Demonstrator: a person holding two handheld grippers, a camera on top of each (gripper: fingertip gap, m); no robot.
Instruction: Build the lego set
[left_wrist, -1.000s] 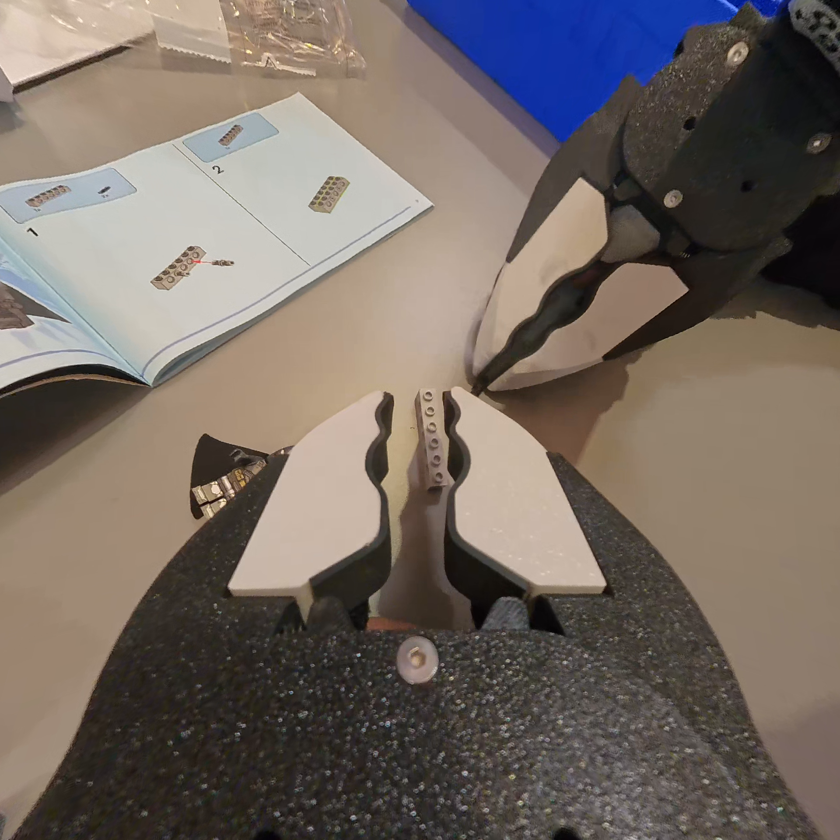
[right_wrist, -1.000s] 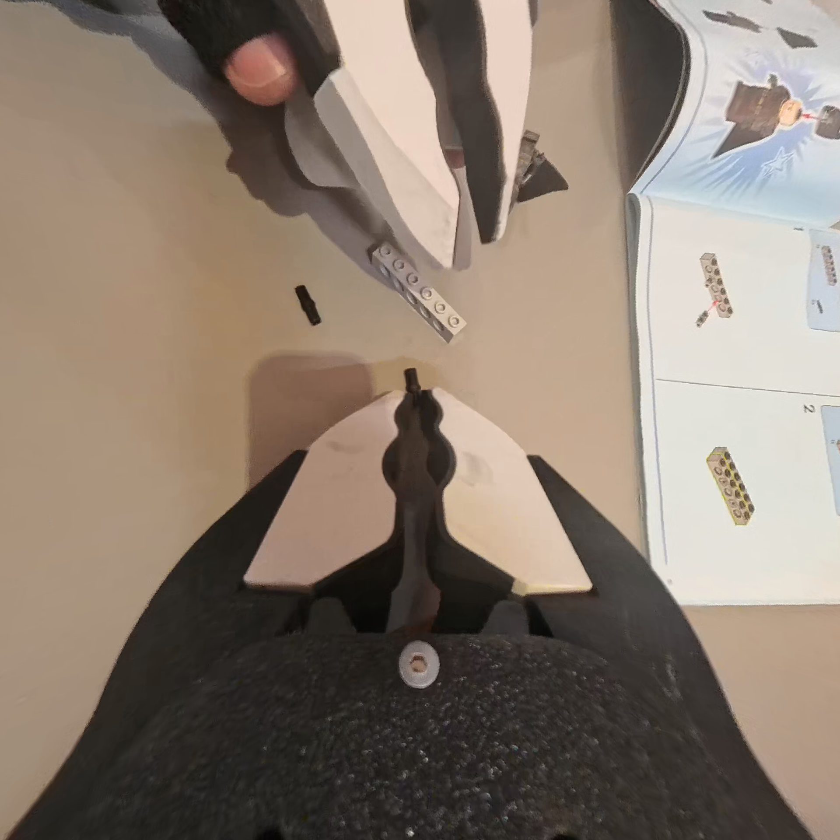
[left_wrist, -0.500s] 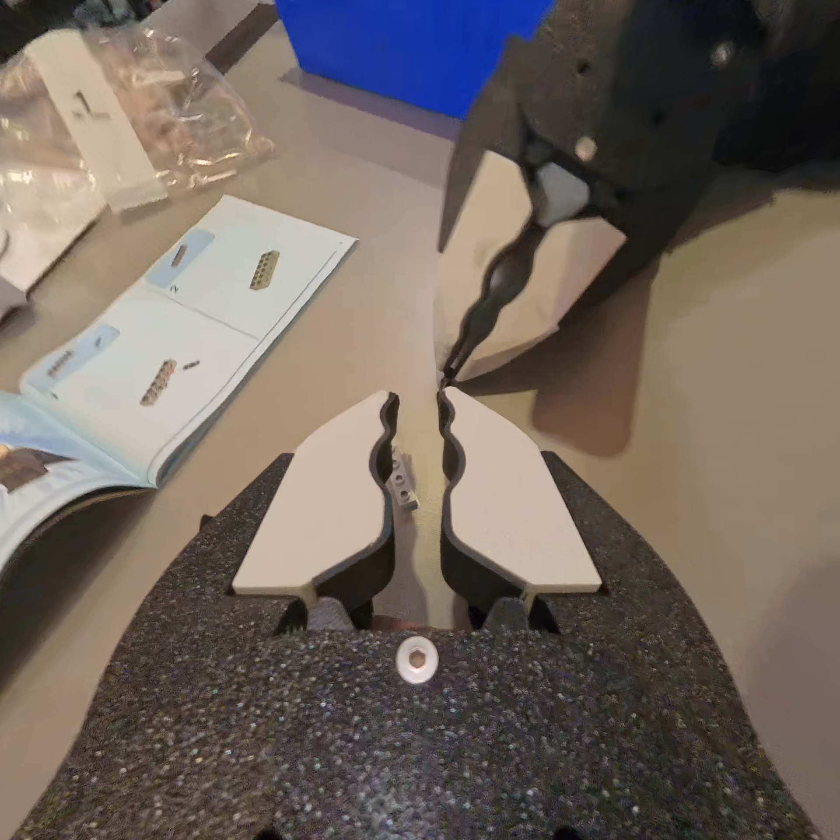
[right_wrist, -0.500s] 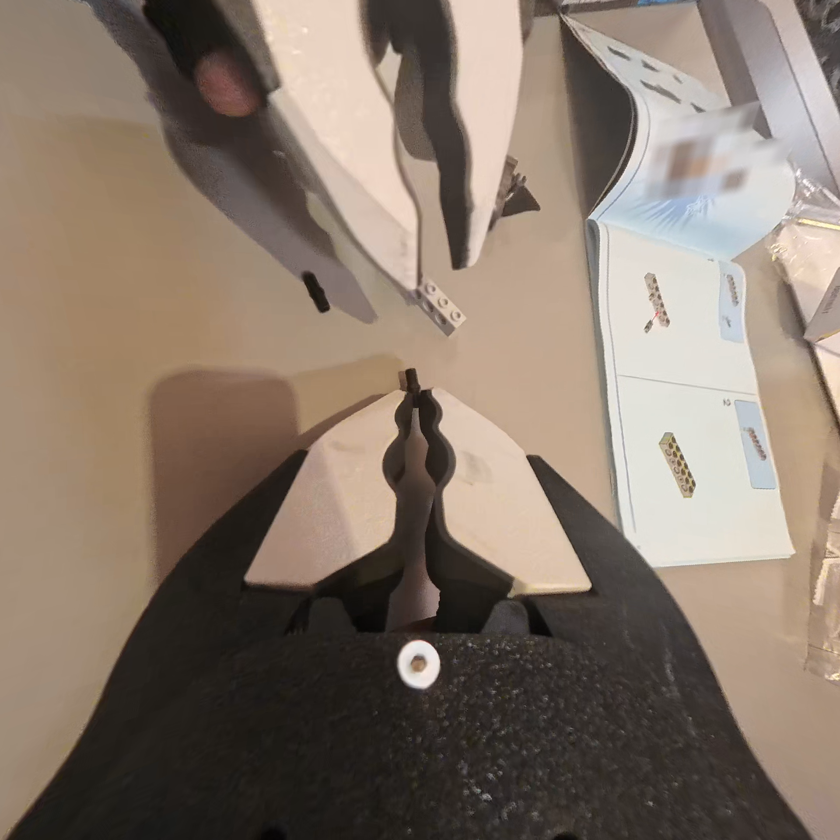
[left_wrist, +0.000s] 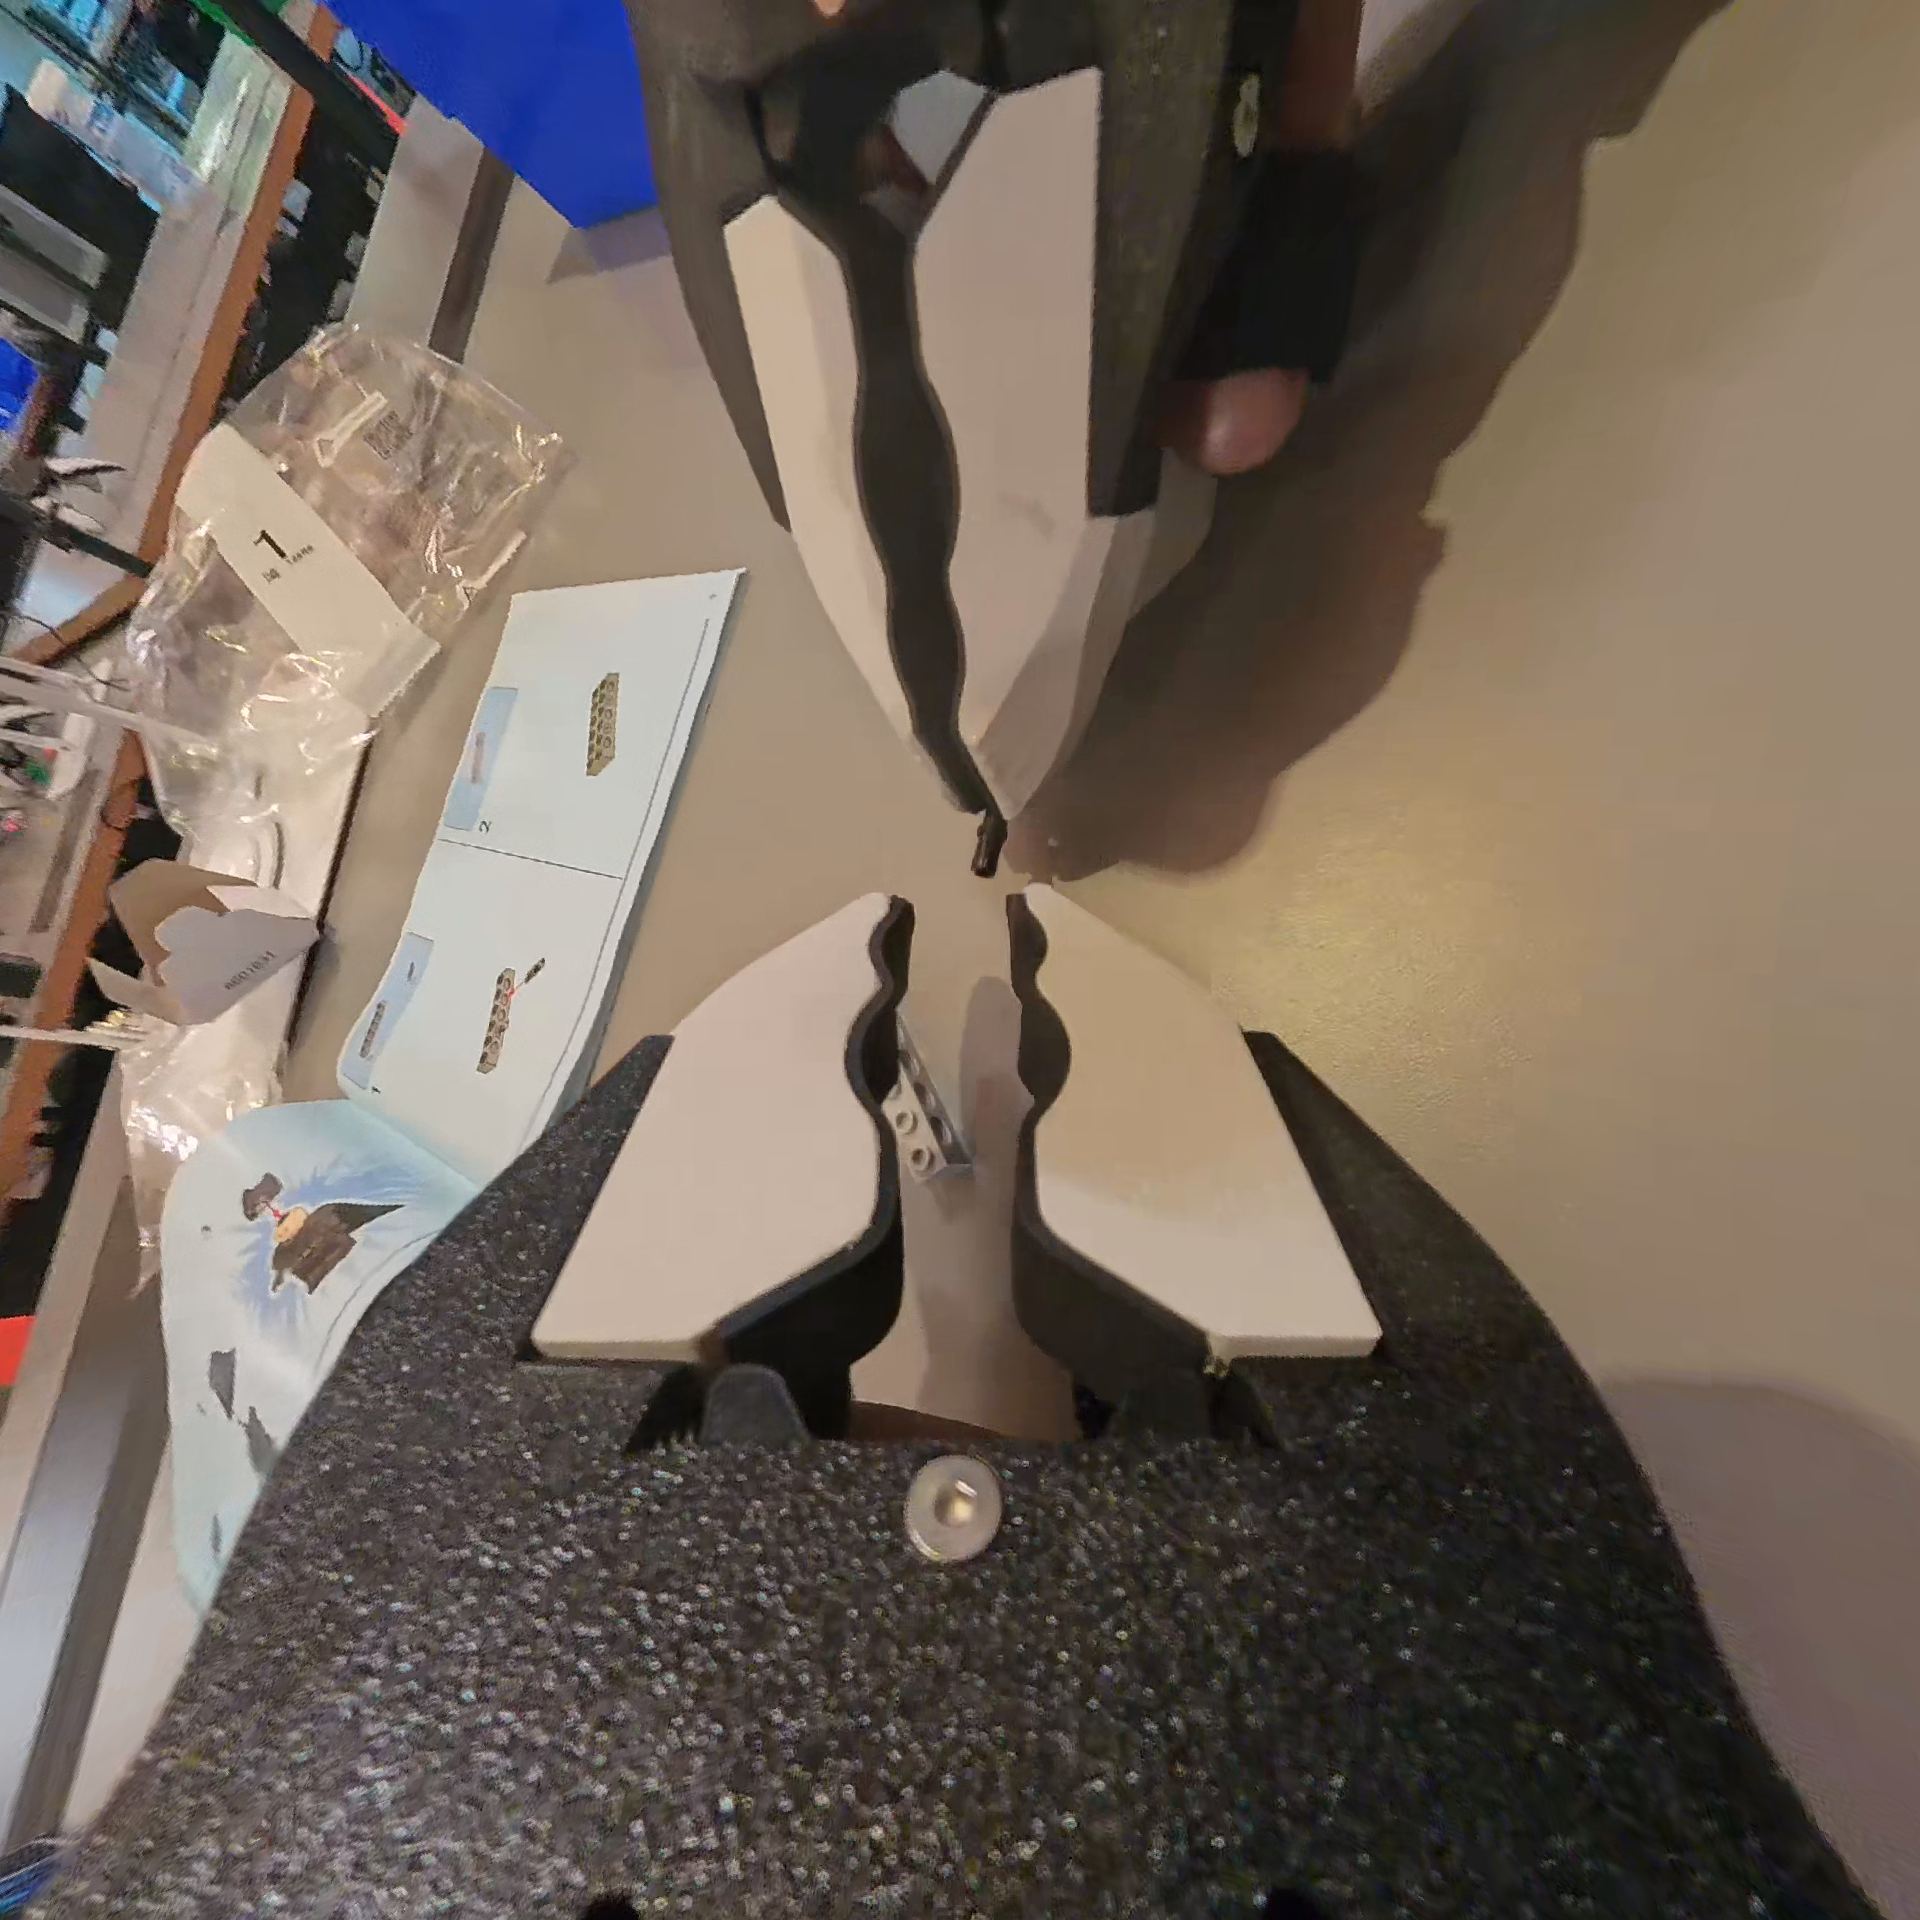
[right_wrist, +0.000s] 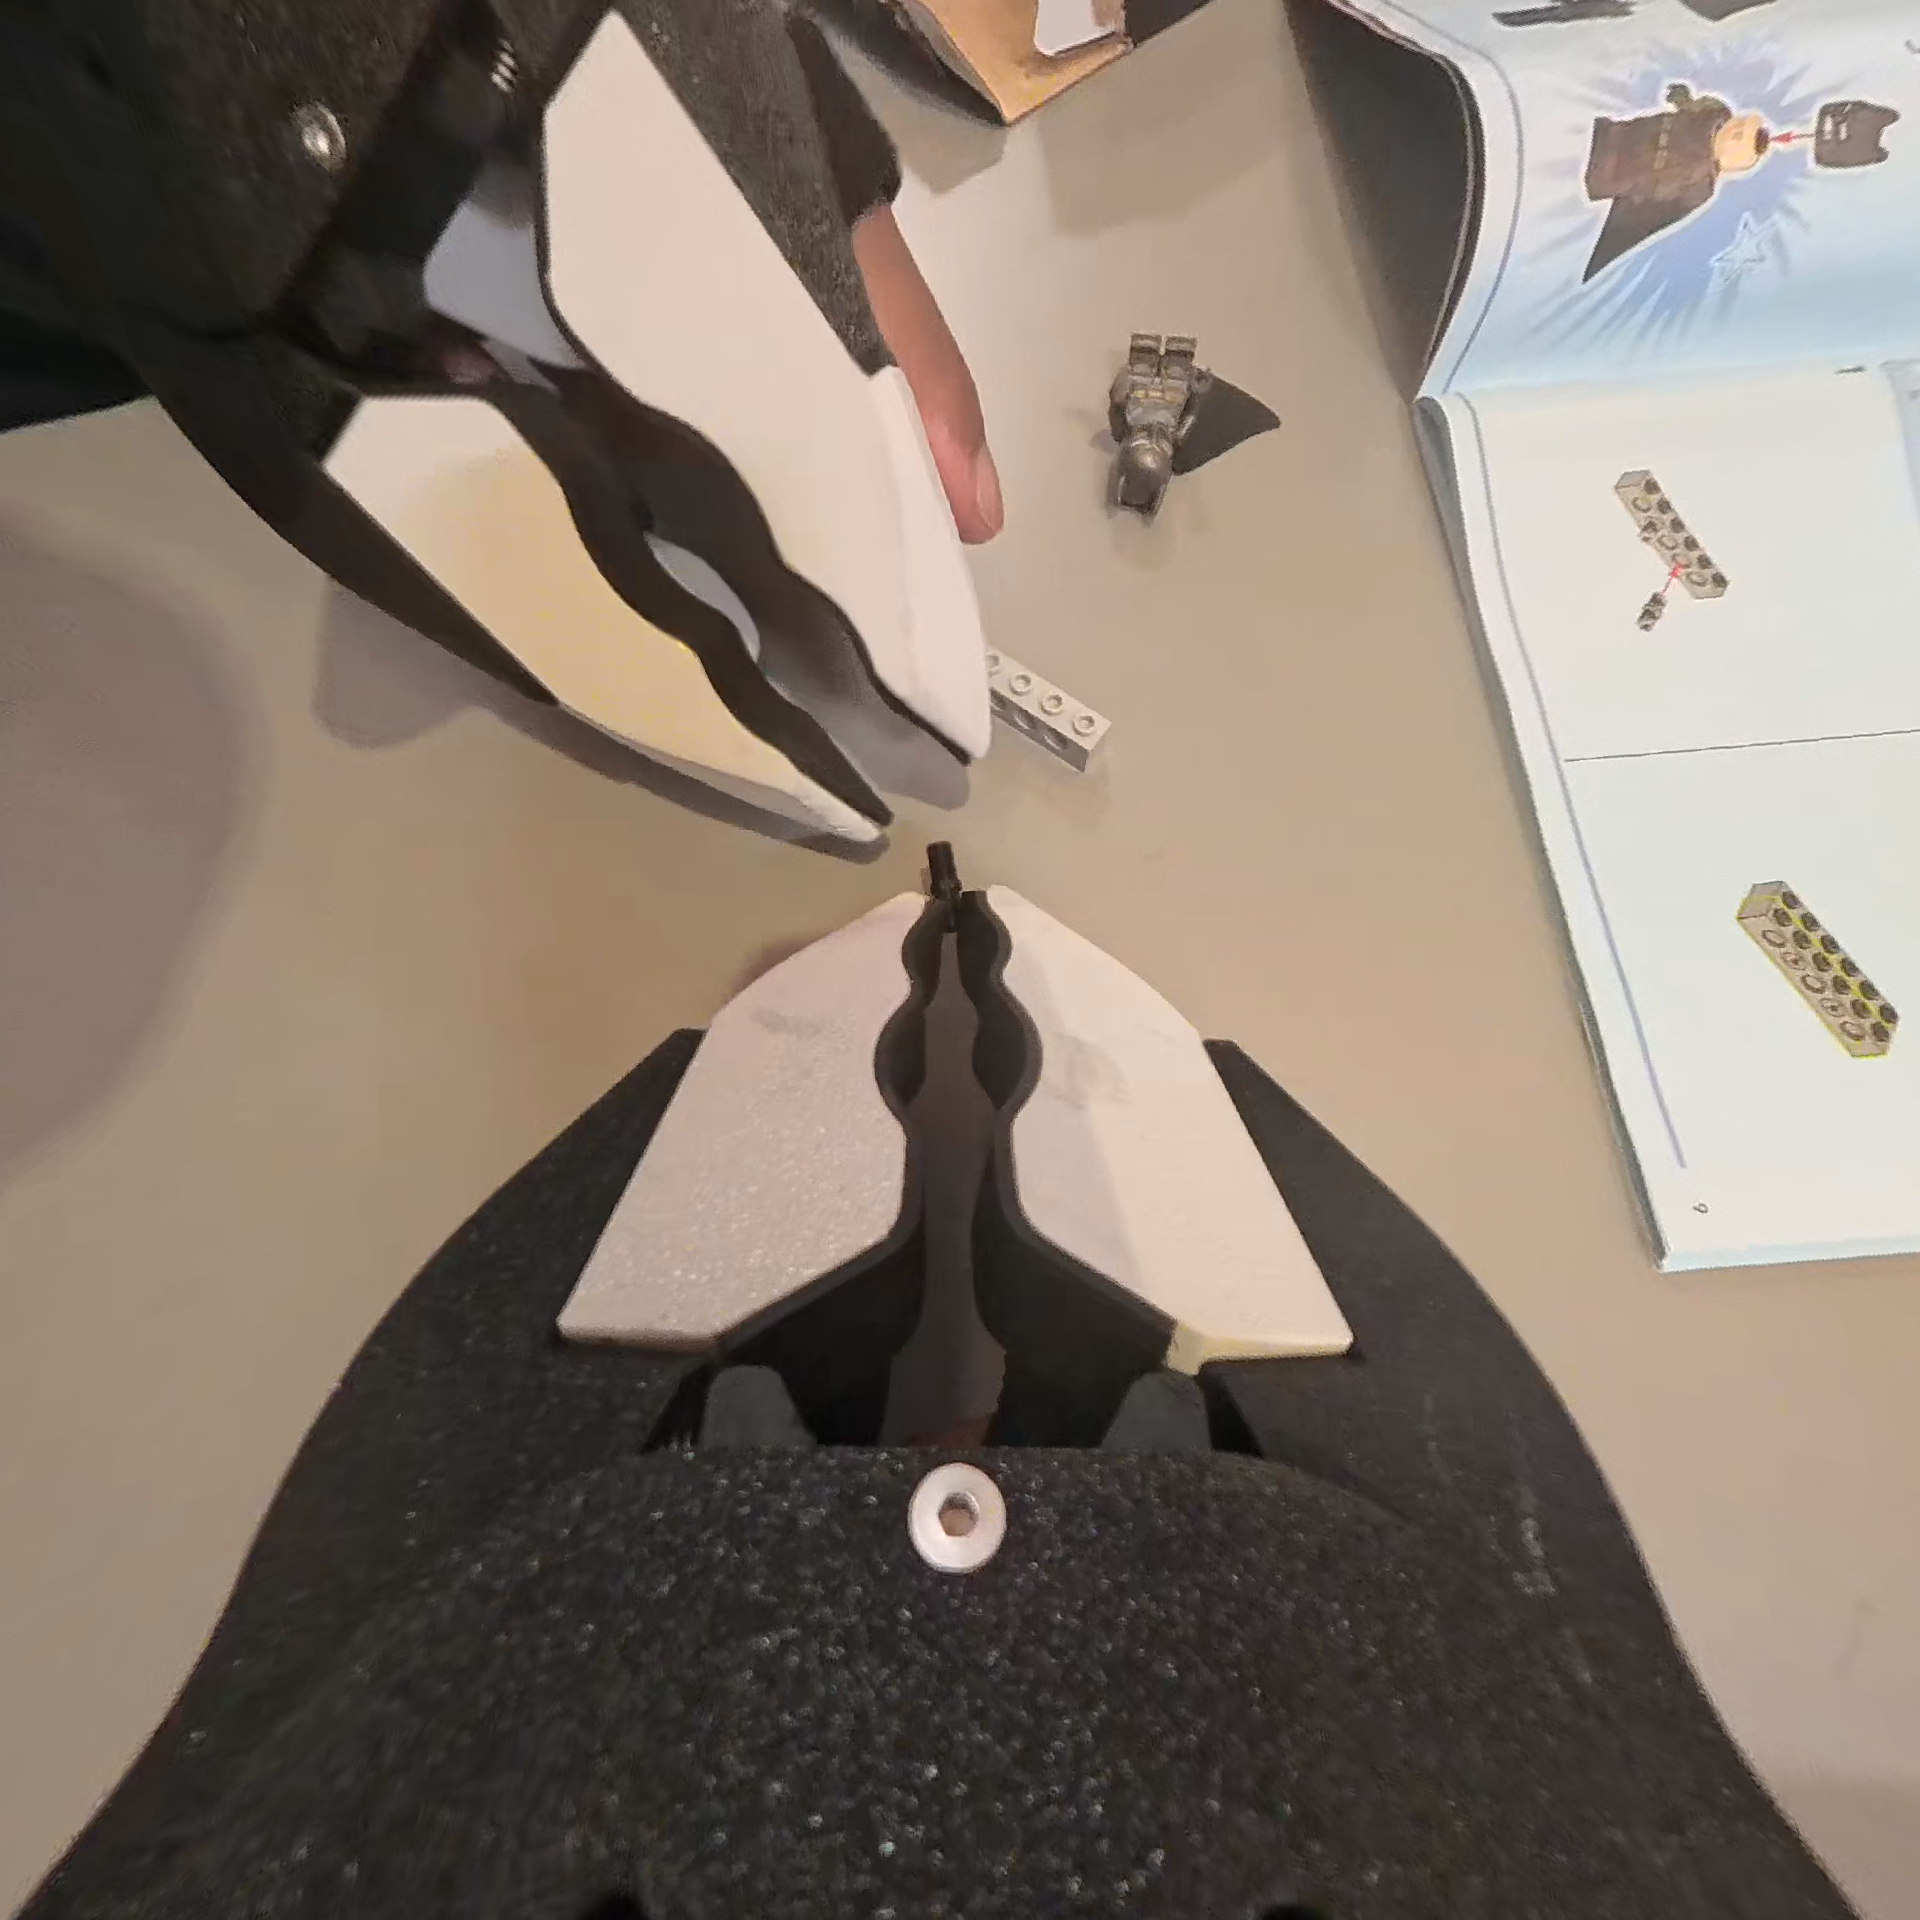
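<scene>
A small black pin (right_wrist: 943, 871) is being gripped at the very tips of the right gripper (right_wrist: 961, 904), whose jaws are closed down to a thin slit; most of the pin is being left projecting forward, so its free end is exposed. The pin is being presented just in front of the left gripper (left_wrist: 956, 909), tip to tip.

A grey brick with holes (right_wrist: 1044, 717) is lying on the beige table (right_wrist: 1299, 935), beside the far finger of the left gripper. In the left wrist view the brick (left_wrist: 928, 1117) is seen below the gap, against the left-hand pad (left_wrist: 873, 1049), with clear space to the other pad. The left jaws are therefore standing partly open and nothing is being held; whether the near pad is touching the brick cannot be told.

An open instruction booklet (right_wrist: 1714, 831) is lying flat to one side, pages up, where it can be read. A small dark figure with a cape (right_wrist: 1169, 426) is lying near it. Clear plastic bags (left_wrist: 343, 499) are resting farther off.
</scene>
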